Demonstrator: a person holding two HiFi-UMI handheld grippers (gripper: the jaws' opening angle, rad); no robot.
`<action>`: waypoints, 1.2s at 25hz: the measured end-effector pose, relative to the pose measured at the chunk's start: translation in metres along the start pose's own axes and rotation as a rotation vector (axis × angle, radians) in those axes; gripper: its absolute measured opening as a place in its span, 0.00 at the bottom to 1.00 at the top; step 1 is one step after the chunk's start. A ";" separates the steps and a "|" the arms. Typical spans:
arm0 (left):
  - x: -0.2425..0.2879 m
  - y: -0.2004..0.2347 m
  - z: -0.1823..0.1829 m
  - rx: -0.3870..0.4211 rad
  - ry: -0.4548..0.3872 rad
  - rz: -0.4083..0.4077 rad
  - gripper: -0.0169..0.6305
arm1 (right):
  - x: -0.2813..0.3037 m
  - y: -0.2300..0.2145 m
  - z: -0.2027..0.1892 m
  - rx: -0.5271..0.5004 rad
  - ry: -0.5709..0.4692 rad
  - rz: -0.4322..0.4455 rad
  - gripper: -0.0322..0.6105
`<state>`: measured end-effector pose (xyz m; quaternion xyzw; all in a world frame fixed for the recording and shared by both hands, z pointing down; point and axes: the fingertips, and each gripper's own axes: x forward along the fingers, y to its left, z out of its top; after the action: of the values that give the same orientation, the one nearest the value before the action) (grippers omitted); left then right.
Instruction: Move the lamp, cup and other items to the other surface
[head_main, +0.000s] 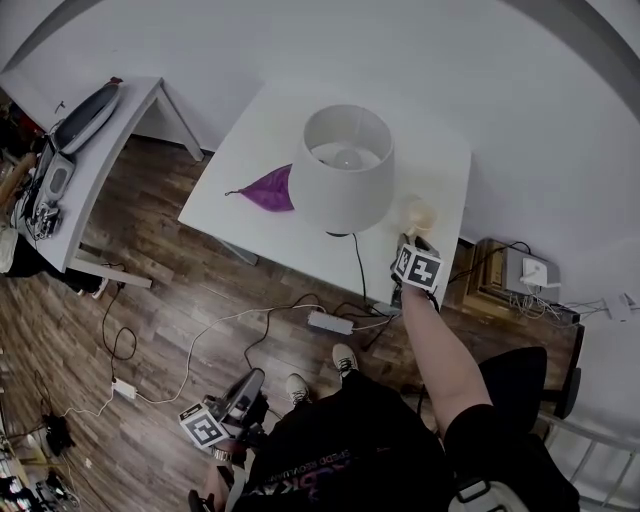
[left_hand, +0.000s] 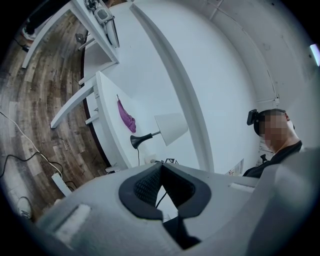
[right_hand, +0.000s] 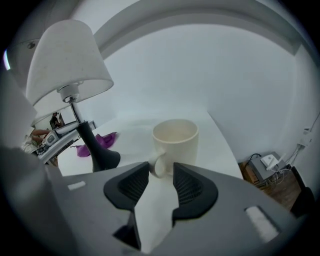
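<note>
Fingers of the right gripper (right_hand: 161, 169) stand spread at the cup (right_hand: 175, 142) handle, which only the right gripper view shows; left gripper (left_hand: 160, 166) fingers press together.

— Where is the head camera looking from?
— It is looking steeply down from above onto the bench (head_main: 290, 245) and the lamp (head_main: 345, 170), from well off.
— And the claw cameras?
— The one on the right claw (right_hand: 161, 172) is sitting low and close, facing the cup (right_hand: 176, 145) across the bench top. The one on the left claw (left_hand: 160, 166) is viewing the bench side-on from farther back. All three are sharing the lamp.
</note>
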<state>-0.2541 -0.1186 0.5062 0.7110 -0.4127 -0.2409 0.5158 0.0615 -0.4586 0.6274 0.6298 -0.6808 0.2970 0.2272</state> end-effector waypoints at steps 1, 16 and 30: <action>-0.001 0.000 0.000 -0.002 -0.001 0.001 0.01 | 0.002 0.000 -0.001 -0.002 0.001 -0.002 0.29; 0.002 -0.002 -0.008 -0.013 0.020 -0.015 0.01 | -0.013 -0.030 -0.009 -0.106 -0.009 -0.074 0.14; 0.008 -0.004 -0.012 -0.007 0.033 -0.011 0.01 | -0.003 -0.046 -0.003 -0.111 0.023 -0.056 0.17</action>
<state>-0.2395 -0.1180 0.5069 0.7154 -0.3992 -0.2334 0.5238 0.1075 -0.4554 0.6332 0.6317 -0.6755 0.2596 0.2778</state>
